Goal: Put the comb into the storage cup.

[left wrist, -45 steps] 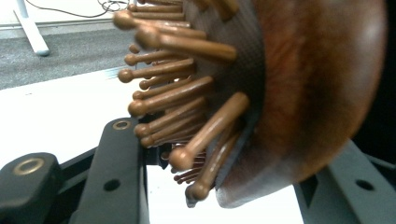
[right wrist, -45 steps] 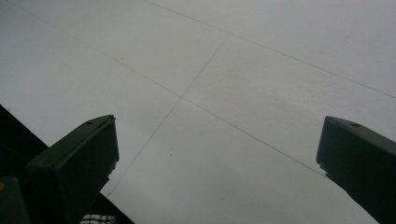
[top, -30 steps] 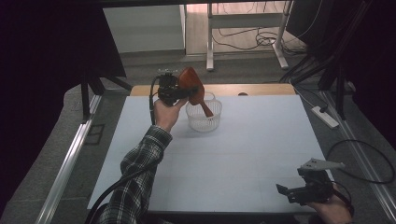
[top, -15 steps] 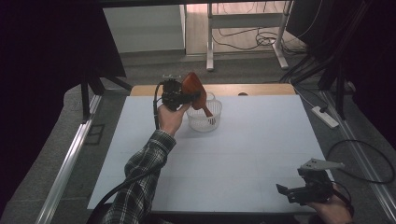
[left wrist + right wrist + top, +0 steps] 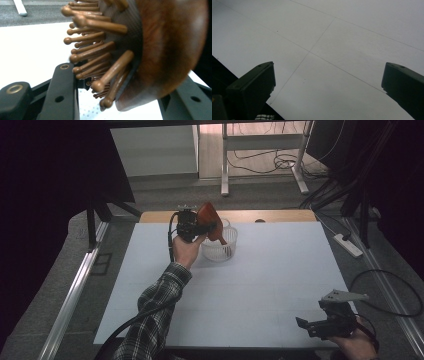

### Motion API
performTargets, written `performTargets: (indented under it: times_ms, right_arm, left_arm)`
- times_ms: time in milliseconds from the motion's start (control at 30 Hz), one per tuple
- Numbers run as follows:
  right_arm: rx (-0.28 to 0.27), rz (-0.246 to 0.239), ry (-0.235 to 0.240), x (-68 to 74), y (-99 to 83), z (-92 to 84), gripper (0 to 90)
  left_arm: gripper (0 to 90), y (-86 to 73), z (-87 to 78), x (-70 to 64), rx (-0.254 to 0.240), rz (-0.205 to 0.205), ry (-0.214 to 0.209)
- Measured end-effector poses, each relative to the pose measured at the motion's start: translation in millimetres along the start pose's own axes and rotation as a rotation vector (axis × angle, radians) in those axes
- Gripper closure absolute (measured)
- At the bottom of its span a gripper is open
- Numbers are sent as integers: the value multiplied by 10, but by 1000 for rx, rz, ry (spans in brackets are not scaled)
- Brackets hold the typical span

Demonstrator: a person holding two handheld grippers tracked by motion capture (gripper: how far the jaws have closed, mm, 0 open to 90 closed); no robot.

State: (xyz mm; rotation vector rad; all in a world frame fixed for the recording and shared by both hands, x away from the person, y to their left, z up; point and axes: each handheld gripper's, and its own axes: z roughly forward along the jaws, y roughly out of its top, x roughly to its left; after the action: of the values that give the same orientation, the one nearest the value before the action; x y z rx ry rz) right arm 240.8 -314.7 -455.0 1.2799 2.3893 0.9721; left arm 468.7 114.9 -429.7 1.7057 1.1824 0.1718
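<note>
A brown wooden hairbrush (image 5: 209, 220) with round-tipped wooden bristles (image 5: 100, 60) hangs over a white perforated basket (image 5: 220, 249) at the back of the white table (image 5: 280, 270). Its handle points down into the basket. My left gripper (image 5: 206, 227) is shut on the brush head, and in the left gripper view my left gripper (image 5: 117, 100) has its jaws either side of the brush back (image 5: 172, 50). Near the table's front right corner my right gripper (image 5: 307, 326) is held level and open; the right gripper view shows my right gripper (image 5: 328, 85) with bare table between its jaws.
A wooden strip (image 5: 270, 215) borders the table's far edge. On the floor lie a power strip (image 5: 347, 245) at the right, a metal rail (image 5: 70, 300) at the left and cables (image 5: 270, 165) behind. A cable (image 5: 385, 290) loops from the right gripper.
My left hand has lowered the hairbrush a little, bringing its handle deeper into the basket. The right gripper has stayed where it was.
</note>
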Motion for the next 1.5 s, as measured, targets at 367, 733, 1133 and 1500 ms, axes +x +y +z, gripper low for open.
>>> performTargets:
  times_ms: [367,733,1133,1500]
  right_arm:
    - [5,1,1,-2,2,9,0]
    - [10,2,0,-1,5,16,0]
    - [8,-1,-1,5,5,12,0]
    - [-1,-3,4,0,2,4,0]
  left_arm:
    - [520,-55,8,40,-12,-28,-3]
    - [507,-169,-18,224,-35,-131,-29]
    - [454,-236,-29,352,-28,-174,-26]
    - [391,-241,-15,379,-18,-159,-5]
